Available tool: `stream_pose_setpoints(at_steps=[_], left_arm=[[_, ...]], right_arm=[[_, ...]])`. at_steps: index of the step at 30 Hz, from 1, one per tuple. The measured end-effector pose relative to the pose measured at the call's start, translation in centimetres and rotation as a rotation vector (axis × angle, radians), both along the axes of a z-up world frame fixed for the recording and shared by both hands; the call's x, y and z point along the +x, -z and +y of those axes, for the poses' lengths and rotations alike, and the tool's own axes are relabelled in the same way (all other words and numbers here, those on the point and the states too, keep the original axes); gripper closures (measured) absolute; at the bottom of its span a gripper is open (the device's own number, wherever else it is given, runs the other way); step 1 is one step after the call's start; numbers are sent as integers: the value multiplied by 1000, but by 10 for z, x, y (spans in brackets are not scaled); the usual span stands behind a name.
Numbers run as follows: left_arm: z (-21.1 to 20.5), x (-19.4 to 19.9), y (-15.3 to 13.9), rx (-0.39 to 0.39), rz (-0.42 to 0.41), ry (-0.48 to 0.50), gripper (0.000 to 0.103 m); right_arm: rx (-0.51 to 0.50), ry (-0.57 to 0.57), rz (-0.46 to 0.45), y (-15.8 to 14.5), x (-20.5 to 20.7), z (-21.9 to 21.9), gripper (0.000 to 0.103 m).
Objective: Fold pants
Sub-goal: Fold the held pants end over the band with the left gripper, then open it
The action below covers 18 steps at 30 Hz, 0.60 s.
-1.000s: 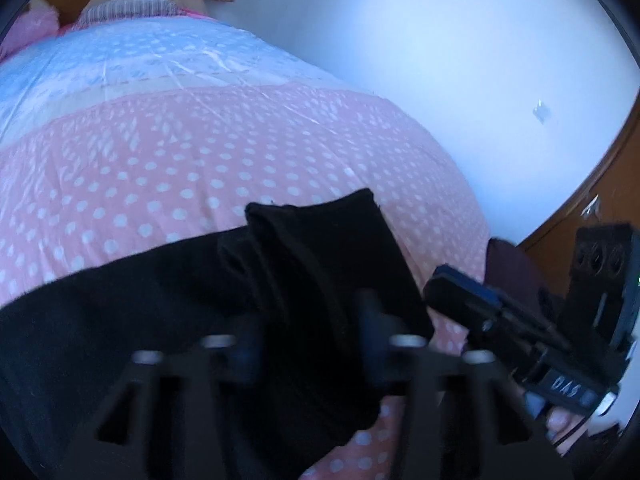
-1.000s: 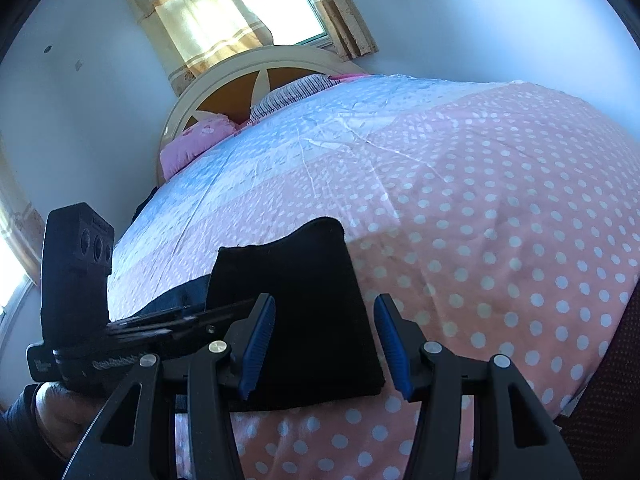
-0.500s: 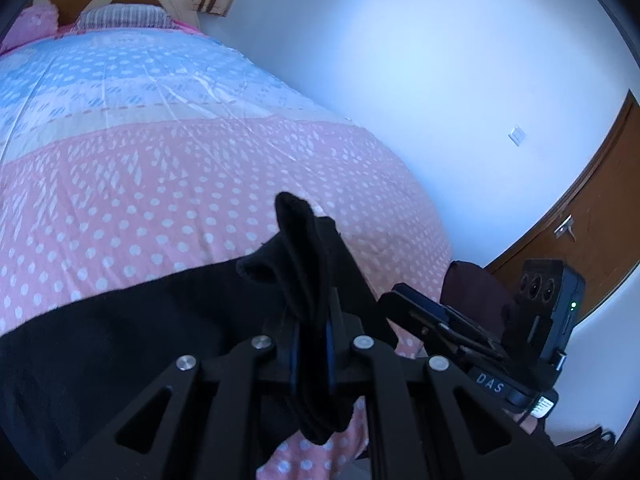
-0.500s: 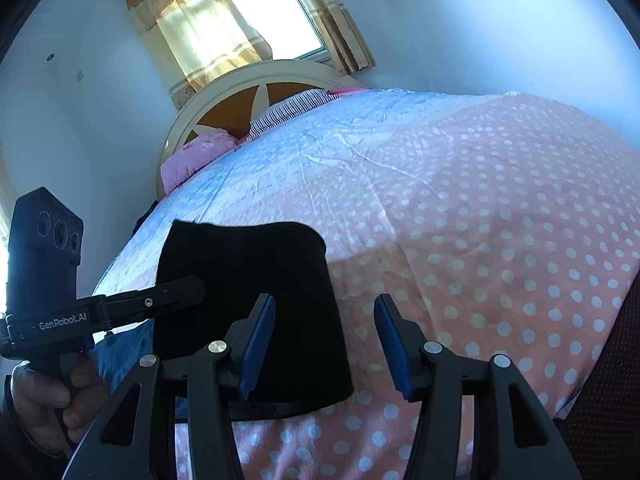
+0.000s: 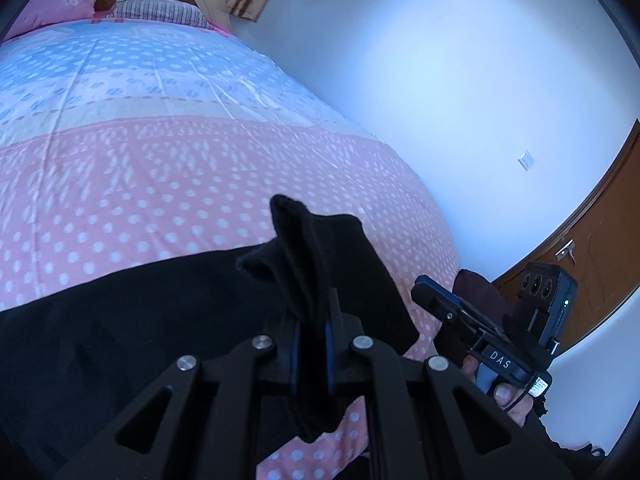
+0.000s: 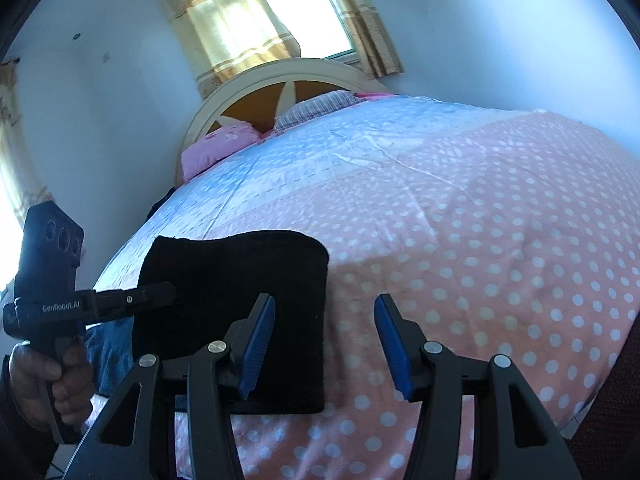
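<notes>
Black pants lie across the near end of a bed, one end lifted. My left gripper is shut on that raised end, and the cloth sticks up between its blue pads and hangs below them. In the right wrist view the pants hang as a flat black panel from the left gripper, which a hand holds at the left. My right gripper stands open above the pink cover, its left pad over the panel's lower right part, with nothing between the pads. From the left wrist view, the right gripper shows at the right.
The bed has a pink cover with white dots and a blue part toward the headboard, with pillows there. A white wall and a wooden door lie to the right. A curtained window is behind the bed.
My left gripper has shut on the pants end and raised it, so the cloth now hangs as a panel. My right gripper stays open and has drawn slightly away from the cloth.
</notes>
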<state>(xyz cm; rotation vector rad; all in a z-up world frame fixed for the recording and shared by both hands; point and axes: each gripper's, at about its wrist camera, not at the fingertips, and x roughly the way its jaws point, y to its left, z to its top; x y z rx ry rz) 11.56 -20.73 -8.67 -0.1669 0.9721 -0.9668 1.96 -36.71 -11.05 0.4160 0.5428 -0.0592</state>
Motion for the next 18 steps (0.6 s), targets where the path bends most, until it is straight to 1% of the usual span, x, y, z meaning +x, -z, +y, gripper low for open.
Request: stream_pose_setpoints(at_steps=[3,8,18], left_arm=[[13,1,-1,-10,3,-16,93],[36,3,0,-17,2,-43,93],[81,8,7,-10,16,-125,93]], right_arm=[[-23,-13,-7,-1,0,5,49],[-33,-28,-10,-1,1,10,49],[-75,-81,-34,-3,1,26,49]])
